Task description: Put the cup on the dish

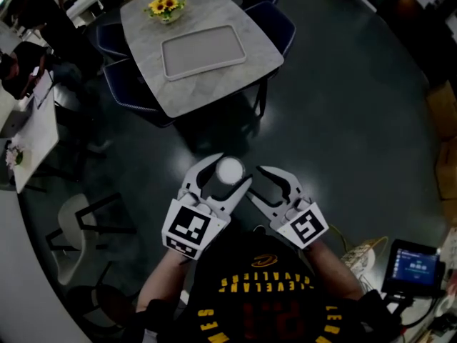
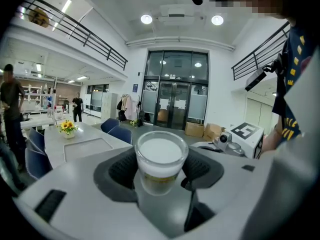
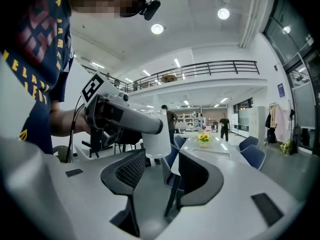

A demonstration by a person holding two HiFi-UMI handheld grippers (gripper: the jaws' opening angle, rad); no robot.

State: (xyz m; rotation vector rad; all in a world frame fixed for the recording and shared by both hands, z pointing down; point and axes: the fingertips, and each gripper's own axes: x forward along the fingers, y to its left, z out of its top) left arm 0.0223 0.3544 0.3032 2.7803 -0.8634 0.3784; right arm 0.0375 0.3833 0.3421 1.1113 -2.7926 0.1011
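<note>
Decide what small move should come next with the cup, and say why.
Probably carry the cup forward toward the table. The left gripper is closed on the cup, held upright, but the tray lies on the table well ahead across the floor, so nothing can be set down yet. The right gripper is open and empty.

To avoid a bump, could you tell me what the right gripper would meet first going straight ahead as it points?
Most likely the cup in the left gripper, just ahead; depth is unclear, so it might slip under it.

Seemingly navy shirt shows yellow lettering; pale left tool bears marker cube.
</note>
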